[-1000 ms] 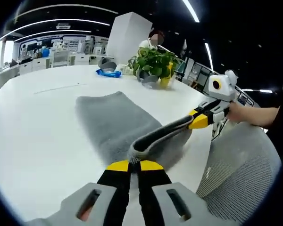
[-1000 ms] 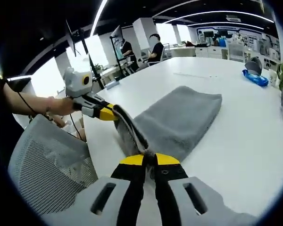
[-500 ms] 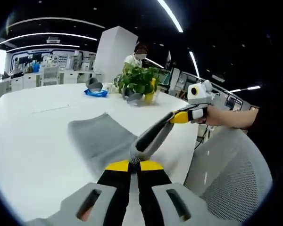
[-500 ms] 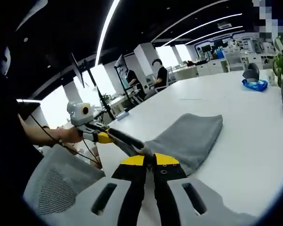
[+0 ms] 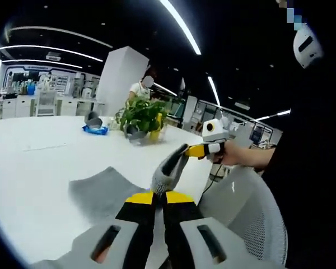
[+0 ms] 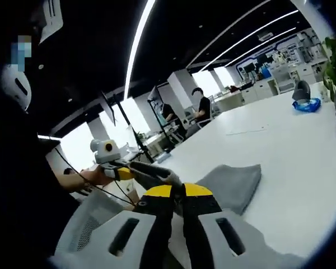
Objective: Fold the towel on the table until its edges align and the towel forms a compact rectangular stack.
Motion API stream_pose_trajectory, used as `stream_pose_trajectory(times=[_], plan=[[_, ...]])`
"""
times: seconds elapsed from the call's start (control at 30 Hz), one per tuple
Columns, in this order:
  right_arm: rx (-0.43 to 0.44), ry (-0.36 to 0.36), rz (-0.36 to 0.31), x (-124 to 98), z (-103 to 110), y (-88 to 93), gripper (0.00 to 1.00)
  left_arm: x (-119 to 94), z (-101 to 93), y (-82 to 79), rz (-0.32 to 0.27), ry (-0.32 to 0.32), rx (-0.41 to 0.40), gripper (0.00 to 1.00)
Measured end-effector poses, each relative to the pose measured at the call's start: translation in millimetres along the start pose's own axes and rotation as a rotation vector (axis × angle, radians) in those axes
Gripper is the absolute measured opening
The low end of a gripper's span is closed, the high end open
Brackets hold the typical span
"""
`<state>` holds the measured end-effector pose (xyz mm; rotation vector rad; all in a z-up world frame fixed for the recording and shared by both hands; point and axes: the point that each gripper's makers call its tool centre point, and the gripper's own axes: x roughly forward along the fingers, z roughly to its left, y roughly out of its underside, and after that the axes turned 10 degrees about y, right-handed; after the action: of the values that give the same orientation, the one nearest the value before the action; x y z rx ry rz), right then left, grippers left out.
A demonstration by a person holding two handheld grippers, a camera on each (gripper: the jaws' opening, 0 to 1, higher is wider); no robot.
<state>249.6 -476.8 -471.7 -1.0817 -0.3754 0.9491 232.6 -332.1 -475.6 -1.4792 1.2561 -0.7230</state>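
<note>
A grey towel (image 5: 101, 190) lies partly on the white table (image 5: 28, 174), its near edge lifted and stretched between both grippers. My left gripper (image 5: 159, 192) is shut on one corner of that edge. My right gripper (image 6: 177, 185) is shut on the other corner, and the towel (image 6: 232, 182) slopes down from it to the table (image 6: 291, 145). In the left gripper view the right gripper (image 5: 191, 150) is seen held by a hand, with the towel edge running to it. In the right gripper view the left gripper (image 6: 126, 172) is seen the same way.
A mesh office chair (image 5: 243, 210) stands by the table's near edge. A potted plant (image 5: 141, 115), a blue object (image 5: 95, 130) and a grey bowl (image 5: 92, 118) sit at the table's far side. People sit at desks (image 6: 201, 109) beyond.
Both grippers have risen with the towel's near edge, lifting more of the towel off the table. The views have tilted up and the table appears farther below.
</note>
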Motion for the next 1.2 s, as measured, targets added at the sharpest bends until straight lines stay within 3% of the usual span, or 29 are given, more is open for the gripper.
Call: stream_pose_trajectory(times=[0.33,0.6,0.9,1.07,1.2], plan=[[-0.019,-0.074,0.013,-18.1,26.9,-8.1,0.02,-6.8,-27.6,-9.5,-0.025,0.089,-0.025,0.04],[0.016,-0.156,-0.033,-25.4,43.8,-26.9,0.02,-10.7,-41.6,-29.7,-0.073,0.156,-0.078,0.04],[0.068,-0.138,0.051,-10.2,26.0,-13.7,0.02,-1.7,-18.4,-15.9,-0.043,0.144,-0.173,0.05],[0.191,-0.148,0.078,0.3,6.4,-14.8,0.02,4.1,-1.3,-17.5,-0.043,0.144,-0.210,0.05],[0.252,-0.107,0.154,10.9,-16.3,-2.1,0.02,10.7,19.3,-6.0,0.013,0.127,-0.260,0.05]])
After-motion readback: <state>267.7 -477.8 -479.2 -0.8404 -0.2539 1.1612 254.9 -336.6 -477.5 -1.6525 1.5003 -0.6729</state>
